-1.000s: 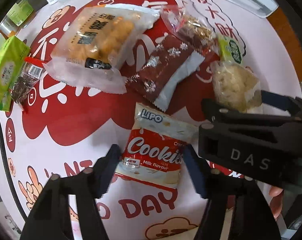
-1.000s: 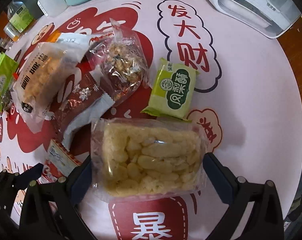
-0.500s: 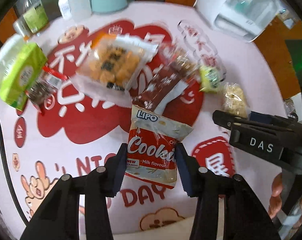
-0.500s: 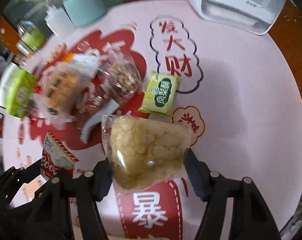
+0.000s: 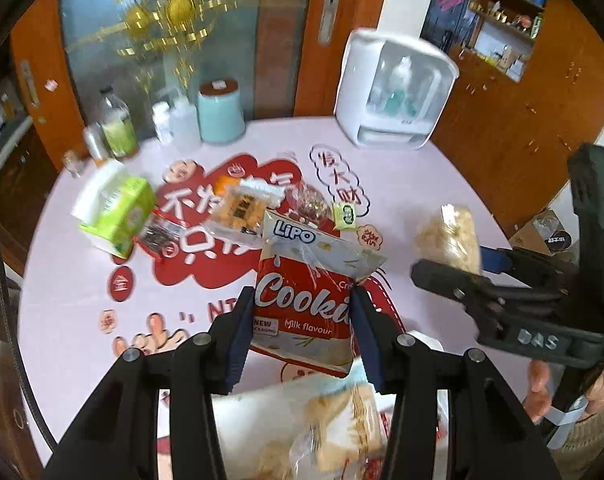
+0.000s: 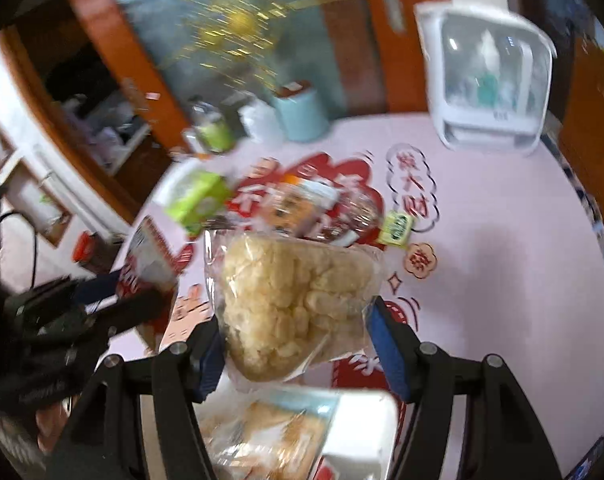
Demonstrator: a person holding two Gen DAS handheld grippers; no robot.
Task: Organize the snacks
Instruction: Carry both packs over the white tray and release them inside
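My left gripper (image 5: 302,307) is shut on a red and white Lipo cookie packet (image 5: 305,292) and holds it upright, high above the pink round table (image 5: 441,184). My right gripper (image 6: 296,330) is shut on a clear bag of puffed rice snack (image 6: 294,300), also raised; the bag (image 5: 447,236) shows in the left wrist view too. The cookie packet (image 6: 150,256) appears at the left of the right wrist view. Below both grippers lies a white container (image 6: 361,416) with snack bags (image 5: 325,420) in it.
On the table lie an orange snack bag (image 5: 238,208), a clear granola packet (image 5: 307,204), a small green packet (image 5: 345,214), a green box (image 5: 116,208) and a dark packet (image 5: 158,234). A white appliance (image 5: 393,96), teal canister (image 5: 220,112) and bottles (image 5: 118,124) line the far edge.
Both grippers closed on their packets and lifted them off the table. The views have tipped upward, so the far edge and the room behind now show.
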